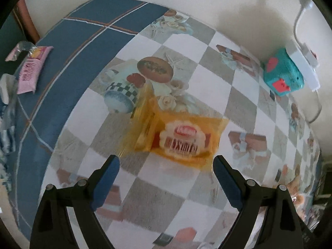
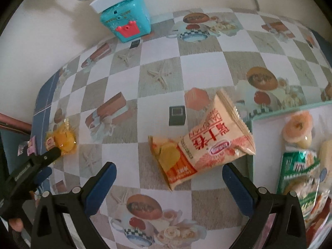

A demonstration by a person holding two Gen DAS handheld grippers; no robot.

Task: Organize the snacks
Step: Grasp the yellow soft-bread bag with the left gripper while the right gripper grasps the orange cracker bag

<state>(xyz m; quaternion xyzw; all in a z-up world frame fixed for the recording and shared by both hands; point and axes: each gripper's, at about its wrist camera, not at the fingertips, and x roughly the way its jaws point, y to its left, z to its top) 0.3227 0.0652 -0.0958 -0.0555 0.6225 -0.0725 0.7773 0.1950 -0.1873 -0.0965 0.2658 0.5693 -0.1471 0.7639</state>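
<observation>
Yellow snack packet (image 1: 182, 139): lay on the checked tablecloth (image 1: 207, 78), at 12 o'clock just beyond the left gripper (image 1: 166, 170).
Left jaws: spread wide, empty.
Right gripper (image 2: 169, 176): released, empty.
Chips packet (image 2: 203, 143): at its 12 o'clock, touching the tray (image 2: 269, 114).

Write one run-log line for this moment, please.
left gripper: jaws open above yellow wrapped snack | right gripper: jaws open above orange-and-cream snack packet | nothing held

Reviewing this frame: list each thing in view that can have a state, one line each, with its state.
Left hand-held gripper: open, empty, above the yellow snack.
Right hand-held gripper: open, empty, above the chip bag.
Yellow snack: sealed, lying flat on the table.
Chip bag: sealed, one end resting on the tray's rim.
Tray: already holding snacks.
</observation>
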